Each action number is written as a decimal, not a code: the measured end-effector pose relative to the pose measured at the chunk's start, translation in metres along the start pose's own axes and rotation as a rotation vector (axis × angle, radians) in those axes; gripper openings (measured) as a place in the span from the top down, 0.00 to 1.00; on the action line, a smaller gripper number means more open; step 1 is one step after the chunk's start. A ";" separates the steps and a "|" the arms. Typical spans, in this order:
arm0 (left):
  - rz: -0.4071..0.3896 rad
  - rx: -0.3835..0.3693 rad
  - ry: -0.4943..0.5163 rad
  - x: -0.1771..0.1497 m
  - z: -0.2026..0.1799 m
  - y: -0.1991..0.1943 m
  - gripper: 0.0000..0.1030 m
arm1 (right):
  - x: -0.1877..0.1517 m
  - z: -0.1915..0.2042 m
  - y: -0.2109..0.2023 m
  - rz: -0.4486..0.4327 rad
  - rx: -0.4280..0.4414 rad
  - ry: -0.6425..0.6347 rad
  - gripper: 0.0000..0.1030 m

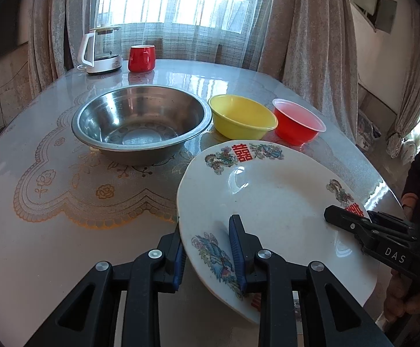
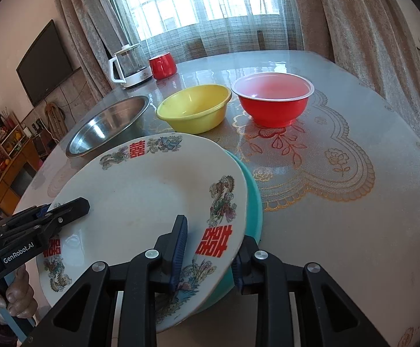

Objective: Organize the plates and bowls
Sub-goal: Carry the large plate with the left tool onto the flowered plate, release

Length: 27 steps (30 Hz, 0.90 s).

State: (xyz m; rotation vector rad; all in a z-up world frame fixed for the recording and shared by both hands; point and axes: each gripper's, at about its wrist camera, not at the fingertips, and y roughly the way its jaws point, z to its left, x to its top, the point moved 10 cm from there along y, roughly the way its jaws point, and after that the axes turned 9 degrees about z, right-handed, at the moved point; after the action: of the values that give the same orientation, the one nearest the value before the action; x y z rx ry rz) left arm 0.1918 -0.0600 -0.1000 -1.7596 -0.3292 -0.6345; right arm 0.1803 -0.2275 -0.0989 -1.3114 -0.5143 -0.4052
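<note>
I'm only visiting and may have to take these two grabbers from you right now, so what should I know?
Left gripper: fingers astride the near rim of the white patterned ceramic plate; grip not clearly tight.
Right gripper: fingers astride the plate's other side and the teal plate beneath it.
On the glossy table, apart and unstacked: steel basin, yellow plastic bowl, red plastic bowl.
Done: the two plates look stacked.
Left: probably set them down and nest the bowls.
</note>
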 end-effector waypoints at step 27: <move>-0.061 0.023 -0.014 -0.004 0.006 -0.015 0.73 | 0.006 -0.005 -0.017 -0.056 -0.126 -0.028 0.73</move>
State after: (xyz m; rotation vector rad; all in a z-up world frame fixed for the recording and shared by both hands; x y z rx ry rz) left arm 0.1819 -0.0499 -0.0917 -1.7380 -0.3996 -0.6600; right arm 0.1764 -0.2360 -0.0822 -1.4279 -0.5569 -0.4725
